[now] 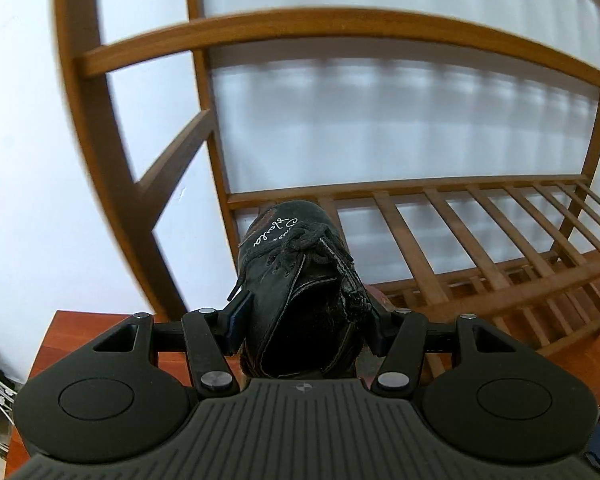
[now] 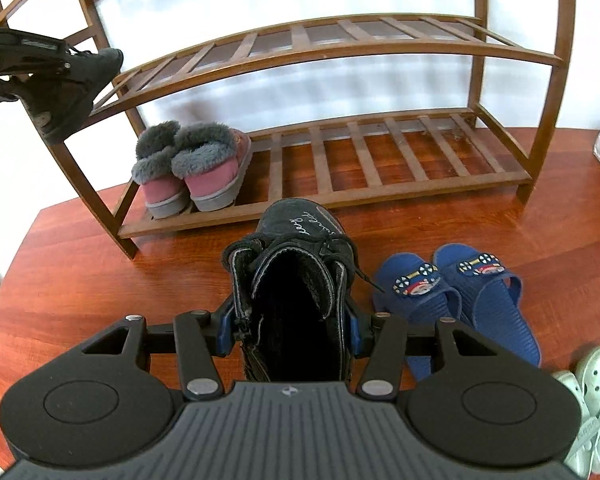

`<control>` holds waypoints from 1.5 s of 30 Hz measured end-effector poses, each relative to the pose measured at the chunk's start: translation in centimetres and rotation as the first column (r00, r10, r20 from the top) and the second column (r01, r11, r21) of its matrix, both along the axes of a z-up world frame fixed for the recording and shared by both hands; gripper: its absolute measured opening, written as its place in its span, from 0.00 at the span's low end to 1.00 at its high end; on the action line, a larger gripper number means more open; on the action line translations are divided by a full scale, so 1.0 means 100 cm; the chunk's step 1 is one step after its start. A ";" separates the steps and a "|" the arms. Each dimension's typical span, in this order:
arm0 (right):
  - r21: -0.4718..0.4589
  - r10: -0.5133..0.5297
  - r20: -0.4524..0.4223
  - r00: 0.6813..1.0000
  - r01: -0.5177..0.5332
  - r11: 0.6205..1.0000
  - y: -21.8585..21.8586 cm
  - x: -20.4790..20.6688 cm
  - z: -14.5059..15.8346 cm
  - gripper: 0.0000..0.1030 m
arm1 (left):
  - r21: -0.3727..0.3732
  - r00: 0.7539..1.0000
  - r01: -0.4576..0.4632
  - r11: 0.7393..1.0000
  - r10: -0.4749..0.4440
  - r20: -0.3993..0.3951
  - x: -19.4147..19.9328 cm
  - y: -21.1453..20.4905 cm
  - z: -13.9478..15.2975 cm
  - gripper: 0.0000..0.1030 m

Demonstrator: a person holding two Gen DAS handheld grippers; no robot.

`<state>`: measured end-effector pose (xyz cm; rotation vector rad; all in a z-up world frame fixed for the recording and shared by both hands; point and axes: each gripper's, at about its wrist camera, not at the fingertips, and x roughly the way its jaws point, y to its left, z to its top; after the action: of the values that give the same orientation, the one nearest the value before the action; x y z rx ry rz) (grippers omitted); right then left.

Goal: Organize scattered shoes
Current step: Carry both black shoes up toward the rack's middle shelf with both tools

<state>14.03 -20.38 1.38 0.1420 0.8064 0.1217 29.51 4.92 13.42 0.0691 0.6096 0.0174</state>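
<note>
My left gripper [image 1: 306, 324] is shut on a black lace-up boot [image 1: 296, 276] and holds it in the air at the left end of the wooden shoe rack's [image 1: 440, 208] middle shelf. The same boot [image 2: 80, 80] and gripper show at the upper left of the right wrist view. My right gripper [image 2: 290, 330] is shut on the matching black boot [image 2: 296, 280], low over the table in front of the rack's bottom shelf [image 2: 380, 160].
A pair of pink fur-lined slippers [image 2: 192, 168] stands at the left of the bottom shelf. Blue slides [image 2: 456, 296] lie on the red-brown table [image 2: 100, 280] right of my boot. Pale green clogs [image 2: 596, 408] lie at the front right. A white wall is behind.
</note>
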 end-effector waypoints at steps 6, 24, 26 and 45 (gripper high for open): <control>0.000 -0.041 -0.007 0.999 0.041 0.999 -0.003 -0.009 0.000 0.55 | 0.059 1.000 0.017 0.998 -0.018 0.021 0.019 -0.009 -0.002 0.58; -0.026 -0.029 -0.009 1.000 0.028 0.999 0.009 -0.009 0.016 0.55 | 0.030 0.996 0.084 0.996 -0.083 -0.033 0.011 0.010 -0.009 0.82; -0.033 -0.016 -0.007 1.000 0.015 0.999 0.012 -0.006 0.022 0.55 | 0.012 0.995 0.092 0.996 -0.091 -0.033 0.004 0.015 -0.007 0.82; -0.092 0.198 0.114 0.974 -0.188 0.978 0.072 0.056 0.105 0.55 | -0.114 0.989 0.121 0.986 -0.130 -0.074 -0.102 0.062 -0.017 0.88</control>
<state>19.60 -13.18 11.92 -0.0209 0.7003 0.2792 19.31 11.07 11.69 0.0017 0.6858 -0.1417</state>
